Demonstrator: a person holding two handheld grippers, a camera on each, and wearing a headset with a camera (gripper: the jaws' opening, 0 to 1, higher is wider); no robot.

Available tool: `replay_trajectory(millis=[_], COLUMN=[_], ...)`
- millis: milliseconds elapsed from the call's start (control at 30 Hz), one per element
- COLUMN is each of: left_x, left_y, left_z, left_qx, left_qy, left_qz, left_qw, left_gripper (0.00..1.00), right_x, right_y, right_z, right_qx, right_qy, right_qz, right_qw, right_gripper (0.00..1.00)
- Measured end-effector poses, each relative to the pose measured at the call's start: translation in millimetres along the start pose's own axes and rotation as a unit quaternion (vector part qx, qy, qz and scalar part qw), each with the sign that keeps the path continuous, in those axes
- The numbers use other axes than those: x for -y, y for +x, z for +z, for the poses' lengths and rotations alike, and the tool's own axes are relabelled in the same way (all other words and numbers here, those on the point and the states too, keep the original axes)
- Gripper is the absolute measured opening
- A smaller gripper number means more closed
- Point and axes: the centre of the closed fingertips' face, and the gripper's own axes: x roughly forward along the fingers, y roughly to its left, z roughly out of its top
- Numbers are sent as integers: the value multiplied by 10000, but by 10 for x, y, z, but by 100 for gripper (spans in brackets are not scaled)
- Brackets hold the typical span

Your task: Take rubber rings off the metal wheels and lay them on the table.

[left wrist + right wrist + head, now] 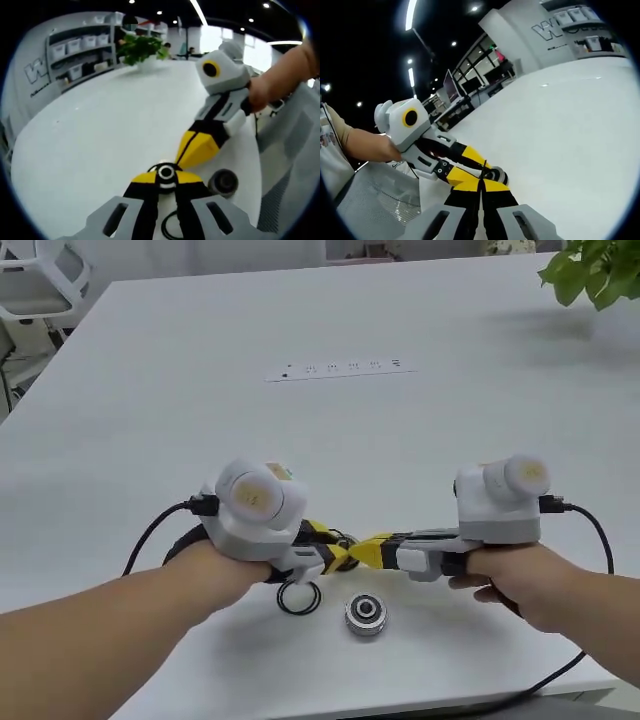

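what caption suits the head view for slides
Left gripper and right gripper meet beside a loose rubber ring and a metal wheel

Your left gripper (165, 176) and right gripper (481, 184) match: pale grey-white bodies, black jaws, yellow tips. The held wheel (166, 172) is pale at its hub, and the fitted ring (483, 167) on it is black. On your white table (400, 320), the loose ring (299, 597) is black and the loose wheel (366, 612) is silver with a dark centre. Your cables (150, 535) are black, and the plant (595, 275) is green.
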Motion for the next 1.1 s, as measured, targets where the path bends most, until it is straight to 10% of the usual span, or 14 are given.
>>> replay_trajectory(millis=[1100], left_x=[55], left_y=[-462], left_z=[134], left_qx=[369], left_qy=[-81], left_qz=[-90], left_qw=[9992], left_gripper=[24], right_x=[-91], right_y=[-71], right_z=[122], right_qx=[161], right_qy=[-102], right_qz=[-118], right_qw=[9997], right_gripper=[0])
